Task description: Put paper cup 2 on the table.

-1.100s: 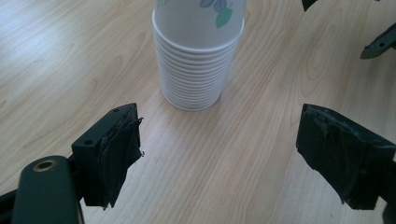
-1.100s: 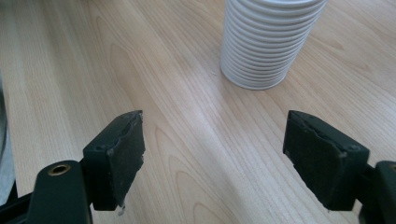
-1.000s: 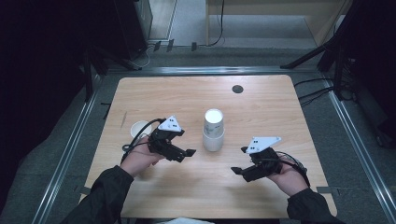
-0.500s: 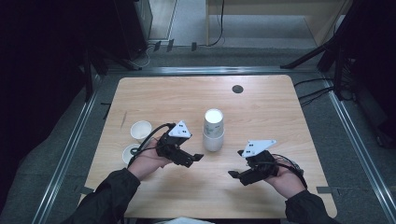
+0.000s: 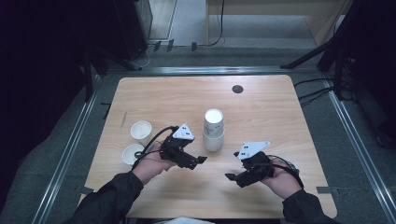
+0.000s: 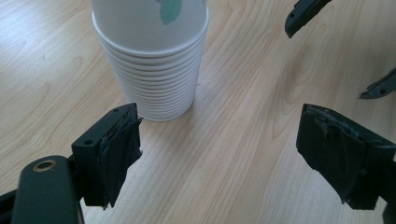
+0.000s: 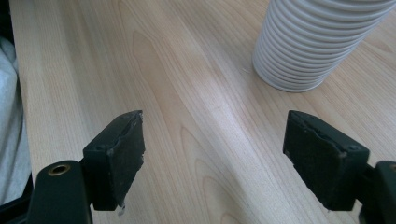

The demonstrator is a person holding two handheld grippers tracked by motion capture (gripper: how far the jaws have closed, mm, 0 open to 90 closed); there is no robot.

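Note:
A tall stack of nested white paper cups (image 5: 214, 130) stands upside down near the table's middle. In the left gripper view the stack (image 6: 154, 60) has a green mark near its top. My left gripper (image 5: 195, 162) sits just left of and in front of the stack, open with nothing between its jaws (image 6: 219, 140). My right gripper (image 5: 232, 177) hovers to the stack's front right, also open and holding nothing (image 7: 212, 149). The stack's ribbed base (image 7: 317, 42) shows beyond the right jaw. The right gripper's fingertips (image 6: 303, 14) appear in the left gripper view.
Two single white cups (image 5: 141, 130) (image 5: 132, 153) stand open side up at the table's left, behind my left hand. A small black disc (image 5: 237, 88) is set in the wooden table (image 5: 280, 116) at the back. White cloth (image 7: 7, 140) lies at the near edge.
My left gripper has moved right and nearer the person, away from the two single cups and up to the stack. The right gripper has barely shifted. Both stay open.

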